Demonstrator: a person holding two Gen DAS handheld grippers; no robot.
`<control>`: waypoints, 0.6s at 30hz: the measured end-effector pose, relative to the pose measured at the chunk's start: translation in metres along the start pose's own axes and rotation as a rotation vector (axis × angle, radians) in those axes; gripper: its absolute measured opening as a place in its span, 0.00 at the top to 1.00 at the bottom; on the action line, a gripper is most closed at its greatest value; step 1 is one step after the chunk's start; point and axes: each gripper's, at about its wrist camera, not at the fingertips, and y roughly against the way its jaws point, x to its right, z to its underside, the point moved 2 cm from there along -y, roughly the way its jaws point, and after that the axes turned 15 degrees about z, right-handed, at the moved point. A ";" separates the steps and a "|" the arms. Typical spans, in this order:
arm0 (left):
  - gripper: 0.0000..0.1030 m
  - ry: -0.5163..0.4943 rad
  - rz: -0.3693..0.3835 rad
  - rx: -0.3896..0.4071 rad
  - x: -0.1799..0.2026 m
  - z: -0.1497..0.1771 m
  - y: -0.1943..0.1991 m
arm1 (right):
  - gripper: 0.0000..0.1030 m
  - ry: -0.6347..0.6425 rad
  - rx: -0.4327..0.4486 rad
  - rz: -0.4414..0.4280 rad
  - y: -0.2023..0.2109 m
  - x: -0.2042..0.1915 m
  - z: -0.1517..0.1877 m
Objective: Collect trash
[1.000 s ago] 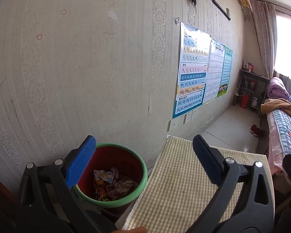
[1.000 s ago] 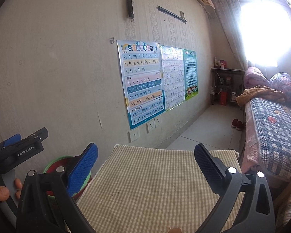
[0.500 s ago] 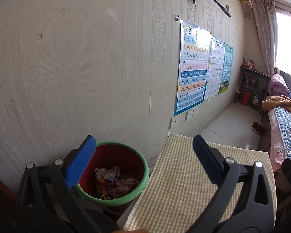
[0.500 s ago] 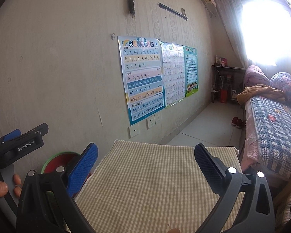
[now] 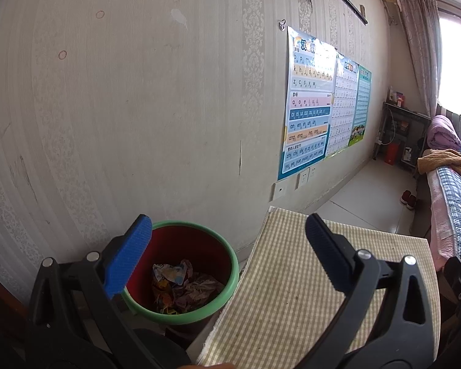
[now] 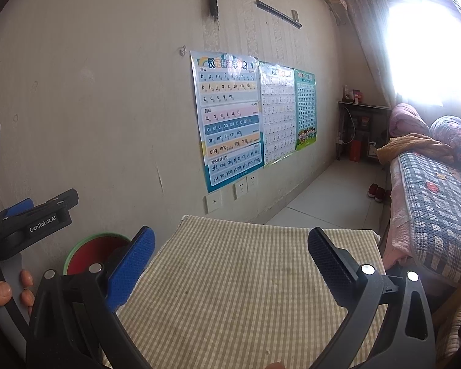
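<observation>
A red bin with a green rim stands on the floor against the wall, left of the checked table. Crumpled wrappers lie at its bottom. My left gripper hangs open above the bin's right edge and the table's left edge, nothing between its blue pads. In the right wrist view my right gripper is open over the table, empty. The bin shows partly behind its left finger, and the left gripper's body sits at the far left, held by a hand.
A papered wall with three learning posters and sockets runs along the left. A bed with a checked quilt lies at the right, shoes on the tiled floor beside it. A dark shelf stands by the bright window.
Both views have tilted up slightly, so the bin and table sit lower in frame. Both grippers stay open and empty.
</observation>
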 end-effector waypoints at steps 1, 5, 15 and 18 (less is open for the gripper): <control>0.05 0.000 0.000 0.000 0.000 0.000 0.000 | 0.06 0.000 -0.001 0.001 0.000 0.000 0.000; 0.05 0.000 0.000 -0.006 -0.001 0.002 -0.001 | 0.06 0.001 -0.007 0.002 -0.001 -0.001 0.001; 0.05 -0.002 -0.017 -0.025 -0.002 0.005 -0.006 | 0.06 -0.001 -0.031 0.013 -0.007 0.005 0.007; 0.05 -0.004 -0.018 -0.030 -0.002 0.006 -0.007 | 0.06 -0.002 -0.036 0.014 -0.009 0.006 0.009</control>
